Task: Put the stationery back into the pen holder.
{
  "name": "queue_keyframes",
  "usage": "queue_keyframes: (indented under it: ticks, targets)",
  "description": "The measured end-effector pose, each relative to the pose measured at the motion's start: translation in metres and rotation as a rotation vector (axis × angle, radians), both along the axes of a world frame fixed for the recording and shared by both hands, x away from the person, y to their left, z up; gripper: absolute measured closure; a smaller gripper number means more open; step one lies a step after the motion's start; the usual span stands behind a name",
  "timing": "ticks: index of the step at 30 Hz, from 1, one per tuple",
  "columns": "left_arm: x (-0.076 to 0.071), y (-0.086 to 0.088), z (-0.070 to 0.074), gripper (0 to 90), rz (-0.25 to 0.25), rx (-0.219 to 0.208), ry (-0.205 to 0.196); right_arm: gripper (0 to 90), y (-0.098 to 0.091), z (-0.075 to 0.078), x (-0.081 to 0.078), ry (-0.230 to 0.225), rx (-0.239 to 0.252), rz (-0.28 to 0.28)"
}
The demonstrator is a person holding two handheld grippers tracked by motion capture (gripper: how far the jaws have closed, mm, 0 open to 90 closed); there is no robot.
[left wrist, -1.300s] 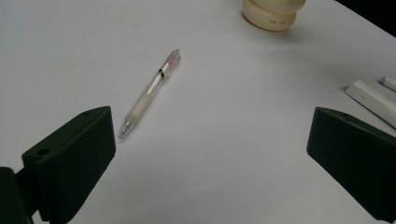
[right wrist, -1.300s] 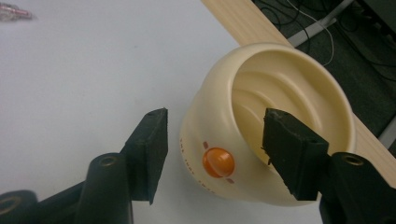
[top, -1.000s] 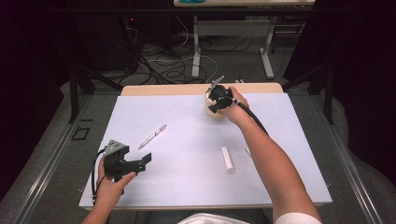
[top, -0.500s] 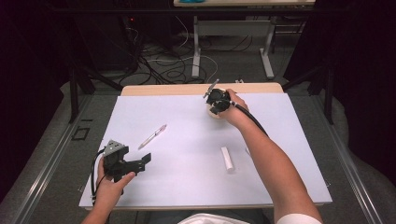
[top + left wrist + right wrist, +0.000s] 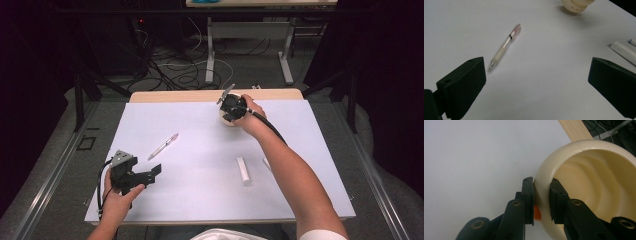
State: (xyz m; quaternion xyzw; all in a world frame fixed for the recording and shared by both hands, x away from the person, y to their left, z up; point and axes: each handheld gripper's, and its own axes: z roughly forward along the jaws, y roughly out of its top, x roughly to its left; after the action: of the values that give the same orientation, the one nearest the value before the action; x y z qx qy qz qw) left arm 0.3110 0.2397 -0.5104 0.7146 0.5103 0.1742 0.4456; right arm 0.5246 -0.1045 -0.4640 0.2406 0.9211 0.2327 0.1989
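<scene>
Near the front left corner of the table (image 5: 320,200), which is covered by a white sheet, the left gripper (image 5: 150,174) rests low in the person's left hand (image 5: 117,202). Its jaws stand wide apart with nothing between them, pointing across the sheet toward the middle. In the left gripper view the bare white surface lies between the two black jaws.

Just beyond that gripper, toward the middle of the left half, lies a pen (image 5: 163,146) with a clear barrel and pale grip. It lies flat and slanted, its tip toward the front left, apart from the gripper and touching nothing else.

Further right, in the front half and right of the middle, a white bar (image 5: 243,170) lies flat on the sheet. Just beside it, at the person's right forearm, a second small white piece (image 5: 266,163) is partly hidden by the arm.

Near the back edge, a little right of the middle, sits the cream bowl (image 5: 584,182). The right gripper (image 5: 541,195) is clamped on the bowl's rim: one jaw presses the outer wall, the other the inner wall. Its jaws have just been closing onto that rim. The bowl is tipped toward the gripper's camera, showing its ridged inside. A small orange spot (image 5: 537,213) shows below the outer jaw.
</scene>
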Motion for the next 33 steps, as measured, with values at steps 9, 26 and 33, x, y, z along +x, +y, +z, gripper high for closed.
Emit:
queue_keyframes:
  ticks: [9,26,33]
  targets:
    - [0.001,-0.001,-0.001,1.7,0.004,0.002,0.001,76.7,0.001,0.01,-0.014,0.012,0.003,0.05]
    - [0.001,-0.001,-0.001,1.7,0.003,0.01,0.003,76.1,0.018,0.018,-0.05,0.057,-0.021,0.137]
    - [0.003,-0.001,-0.002,1.7,0.004,0.011,0.01,76.2,0.026,0.017,-0.06,0.095,-0.022,0.158]
